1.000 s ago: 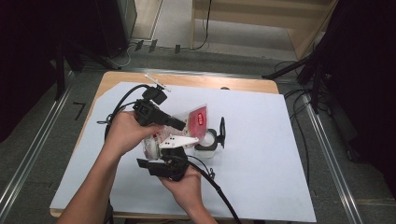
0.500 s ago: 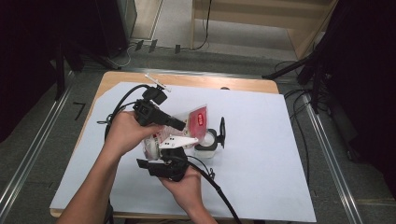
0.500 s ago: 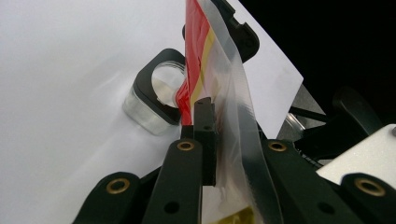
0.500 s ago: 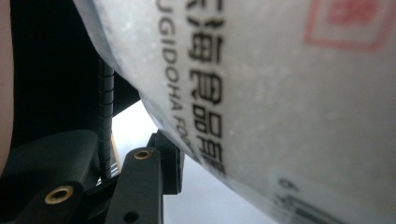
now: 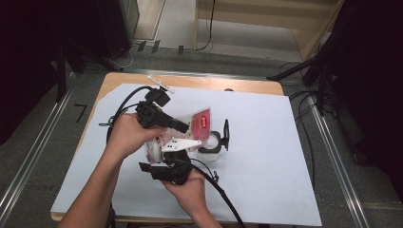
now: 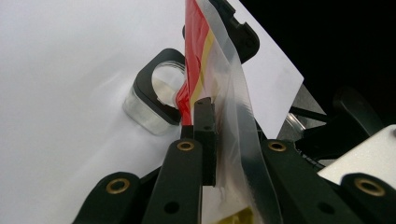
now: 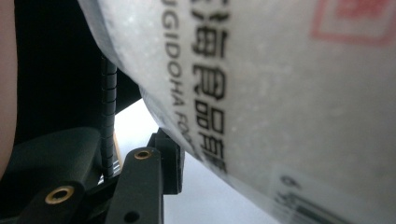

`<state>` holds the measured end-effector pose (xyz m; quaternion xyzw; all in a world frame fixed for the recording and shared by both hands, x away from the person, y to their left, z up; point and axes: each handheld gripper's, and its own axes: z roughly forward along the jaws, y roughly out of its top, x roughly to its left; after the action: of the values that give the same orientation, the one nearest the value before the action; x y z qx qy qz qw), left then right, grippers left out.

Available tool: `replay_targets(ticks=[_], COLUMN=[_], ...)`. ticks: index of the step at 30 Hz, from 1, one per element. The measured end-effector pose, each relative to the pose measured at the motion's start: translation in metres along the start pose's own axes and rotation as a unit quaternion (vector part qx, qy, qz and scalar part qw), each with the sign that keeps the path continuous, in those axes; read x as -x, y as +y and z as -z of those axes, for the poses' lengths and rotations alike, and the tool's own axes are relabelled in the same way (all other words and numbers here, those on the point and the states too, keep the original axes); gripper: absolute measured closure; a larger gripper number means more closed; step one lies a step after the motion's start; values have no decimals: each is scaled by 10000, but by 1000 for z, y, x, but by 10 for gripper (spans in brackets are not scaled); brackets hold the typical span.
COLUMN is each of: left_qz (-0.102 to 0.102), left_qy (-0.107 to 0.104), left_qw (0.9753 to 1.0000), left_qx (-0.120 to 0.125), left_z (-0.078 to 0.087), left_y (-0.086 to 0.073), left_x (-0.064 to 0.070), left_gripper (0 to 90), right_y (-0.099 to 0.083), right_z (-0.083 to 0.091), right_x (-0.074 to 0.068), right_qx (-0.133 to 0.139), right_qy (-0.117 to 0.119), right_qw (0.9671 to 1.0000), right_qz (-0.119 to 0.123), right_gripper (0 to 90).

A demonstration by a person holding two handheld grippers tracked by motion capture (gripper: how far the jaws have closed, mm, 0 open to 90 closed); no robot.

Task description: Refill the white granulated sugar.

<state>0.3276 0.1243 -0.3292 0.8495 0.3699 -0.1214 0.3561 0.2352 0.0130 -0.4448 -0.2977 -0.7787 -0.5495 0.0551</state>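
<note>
Overhead, both hands are holding a plastic packet (image 5: 197,124) above the white sheet (image 5: 266,156) covering the wooden table (image 5: 190,81). Compared with a second ago, nothing is shifting: grippers, packet and the clear jar (image 5: 209,146) with its hinged black lid (image 5: 225,134) are sitting as before, so the work appears to be pausing mid-grip, probably ahead of opening or pouring.

Along the left gripper (image 6: 205,140), the jaws are standing nearly closed, pinching the packet's thin edge (image 6: 219,84). The film is glossy and translucent, printed red and yellow, creasing where clamped. Beyond it, the jar (image 6: 149,105) is resting on the sheet, squarish with rounded corners and a black rim.

Along the right gripper (image 7: 159,163), the packet's matte, speckled white face (image 7: 289,93) with black lettering is pressing close against the lens. One jaw is showing beside it; whether the pair is clamping cannot be told.
</note>
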Motion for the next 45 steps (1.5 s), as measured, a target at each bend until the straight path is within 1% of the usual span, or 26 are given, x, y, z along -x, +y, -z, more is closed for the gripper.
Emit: replay_targets(ticks=[5,30,33,35,37,45], left_qz=[-4,-30,-35,-74,-63,-59], left_qy=[37,25,26,51,52,51], left_qw=[10000,10000,10000,9999,9999,9999], left_qx=[1,7,18,61,98,93], left_z=[0,-1,-1,0,0,-1], left_y=[0,1,1,1,1,1], left_x=[2,2,2,3,4,4], left_gripper=[843,843,843,843,844,845], right_y=[0,0,0,0,0,0], right_z=[0,1,1,1,1,1], right_x=[0,0,0,0,0,-1], right_qx=[-1,-2,-3,4,16,8], right_qy=[11,11,15,7,10,-20], right_qw=[10000,10000,10000,10000,10000,10000], right_qz=[2,14,18,34,59,94], right_gripper=[612,611,610,602,602,600])
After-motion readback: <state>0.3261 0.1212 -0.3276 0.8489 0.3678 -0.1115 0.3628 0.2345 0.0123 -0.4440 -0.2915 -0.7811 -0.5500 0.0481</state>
